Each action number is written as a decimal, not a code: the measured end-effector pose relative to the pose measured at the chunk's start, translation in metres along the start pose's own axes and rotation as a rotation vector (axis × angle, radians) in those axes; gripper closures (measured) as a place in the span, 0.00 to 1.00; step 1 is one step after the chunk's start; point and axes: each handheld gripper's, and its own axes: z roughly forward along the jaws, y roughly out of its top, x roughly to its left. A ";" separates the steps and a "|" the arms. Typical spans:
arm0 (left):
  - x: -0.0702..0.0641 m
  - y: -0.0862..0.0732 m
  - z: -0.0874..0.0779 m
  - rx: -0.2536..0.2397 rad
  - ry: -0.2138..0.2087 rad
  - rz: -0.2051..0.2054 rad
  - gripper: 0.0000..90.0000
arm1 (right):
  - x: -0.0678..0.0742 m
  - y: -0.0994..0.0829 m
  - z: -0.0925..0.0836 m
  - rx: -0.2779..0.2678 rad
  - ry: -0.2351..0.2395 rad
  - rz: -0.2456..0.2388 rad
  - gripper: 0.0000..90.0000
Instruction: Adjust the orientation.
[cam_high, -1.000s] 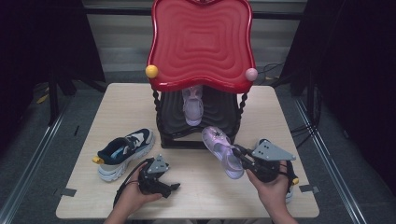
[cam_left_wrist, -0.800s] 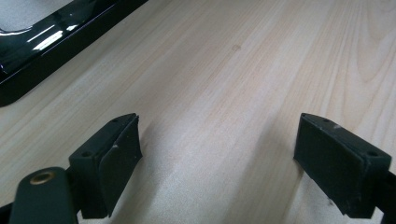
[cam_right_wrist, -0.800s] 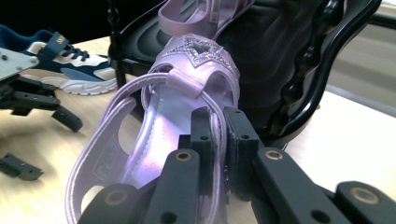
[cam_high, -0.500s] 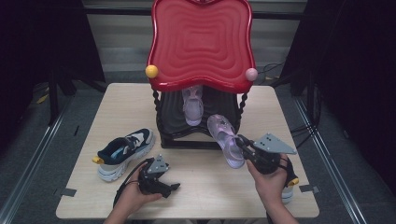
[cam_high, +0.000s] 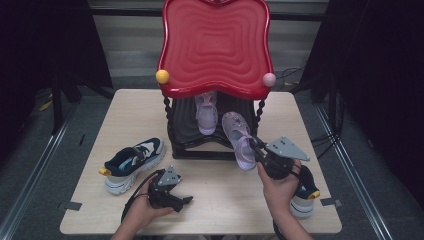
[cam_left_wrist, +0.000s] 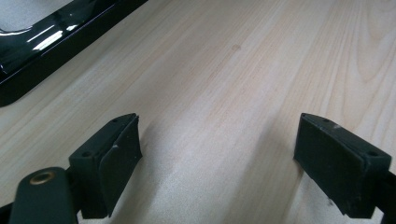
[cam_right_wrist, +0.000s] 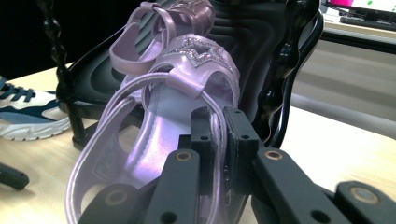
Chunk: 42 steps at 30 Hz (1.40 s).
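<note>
My right gripper is shut on the heel strap of a lilac sandal, which hangs tilted at the front of the lower black shelf. A second lilac sandal lies farther back on that shelf. My left gripper rests low over the bare wooden table, jaws open with nothing between them.
The two-tier rack has a red wavy top tray with a yellow ball and a pink ball. A navy and white sneaker lies at the left. Another sneaker sits under my right hand.
My right gripper has carried the lilac sandal up and toward the rack's lower shelf. The left gripper has stayed where it was.
</note>
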 end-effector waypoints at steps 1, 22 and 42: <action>0.000 0.000 0.000 0.000 0.001 0.000 0.16 | 0.000 0.000 0.002 0.001 -0.003 -0.003 0.92; -0.001 0.000 0.001 -0.011 -0.003 -0.009 0.16 | 0.005 0.007 0.025 -0.031 -0.091 0.021 0.92; -0.001 0.000 0.001 -0.011 -0.003 -0.009 0.16 | 0.005 0.010 0.046 -0.064 -0.167 0.045 0.92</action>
